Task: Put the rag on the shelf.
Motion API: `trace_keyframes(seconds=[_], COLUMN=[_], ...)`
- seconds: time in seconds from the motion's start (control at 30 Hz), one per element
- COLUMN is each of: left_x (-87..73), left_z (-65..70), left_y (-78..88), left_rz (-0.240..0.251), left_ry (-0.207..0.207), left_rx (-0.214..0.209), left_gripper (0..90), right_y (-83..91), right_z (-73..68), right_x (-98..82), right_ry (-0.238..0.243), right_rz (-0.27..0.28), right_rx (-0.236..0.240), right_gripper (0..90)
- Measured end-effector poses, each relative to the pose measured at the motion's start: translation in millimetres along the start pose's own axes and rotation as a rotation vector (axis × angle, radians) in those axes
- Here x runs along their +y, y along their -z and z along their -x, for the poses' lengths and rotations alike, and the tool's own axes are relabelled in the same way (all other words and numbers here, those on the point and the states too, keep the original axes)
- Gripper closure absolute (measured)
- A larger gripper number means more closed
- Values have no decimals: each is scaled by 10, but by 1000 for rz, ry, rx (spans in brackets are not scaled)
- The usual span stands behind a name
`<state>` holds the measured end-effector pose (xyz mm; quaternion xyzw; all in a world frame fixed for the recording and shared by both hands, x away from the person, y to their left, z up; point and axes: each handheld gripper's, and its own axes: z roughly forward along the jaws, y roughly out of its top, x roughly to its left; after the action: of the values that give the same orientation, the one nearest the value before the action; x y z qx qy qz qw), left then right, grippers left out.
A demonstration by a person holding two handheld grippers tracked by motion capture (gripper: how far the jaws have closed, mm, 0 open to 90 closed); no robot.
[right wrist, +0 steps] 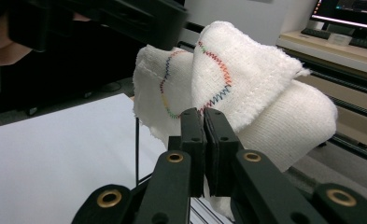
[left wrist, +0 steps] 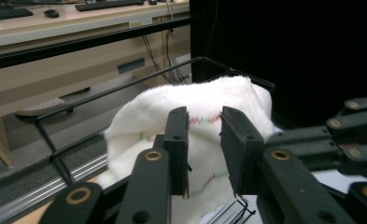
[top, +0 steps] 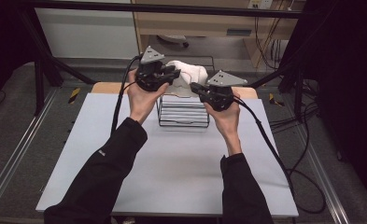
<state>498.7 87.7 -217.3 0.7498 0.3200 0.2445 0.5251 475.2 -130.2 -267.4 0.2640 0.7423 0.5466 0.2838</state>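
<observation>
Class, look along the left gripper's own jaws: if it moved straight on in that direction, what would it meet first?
Most likely the white cloth: the left gripper has its jaws open, and the cloth sits directly ahead, draped over the black wire rack. Depth is uncertain.

1. Worktop (top: pixel 172 163): pale grey sheet over a wooden board, whose edge shows at the far side.
2. Frame (top: pixel 172 8): black bars crossing above the far edge, with slanted struts at both sides.
3. Desk (left wrist: pixel 55 28): light wood, behind the worktop; carries a keyboard (left wrist: pixel 109 4) and a mouse (left wrist: pixel 51 13).
4. Monitor (right wrist: pixel 349 11): lit screen on a desk at upper right of the right gripper view.
5. Floor (top: pixel 13 121): grey carpet with metal rails (top: pixel 13 158) along both sides.
</observation>
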Motion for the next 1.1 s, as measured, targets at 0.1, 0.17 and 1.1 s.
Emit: trace_keyframes(seconds=[0.1,0.17,1.1], left_x=[30,33,-197], left_z=[49,71,-40], left_y=[-113,-178,75], left_rz=[-11,-16,6], left_ry=[-17,-23,-54], left_rx=[3,14,-31], left_gripper=[671,669,862], right_y=[4,8,-9], right_z=[-3,-2,180], right_x=[-1,-1,46], right_ry=[-1,-2,-111], right_rz=[1,3,36], right_rx=[0,0,-118], right_gripper=[874,874,900])
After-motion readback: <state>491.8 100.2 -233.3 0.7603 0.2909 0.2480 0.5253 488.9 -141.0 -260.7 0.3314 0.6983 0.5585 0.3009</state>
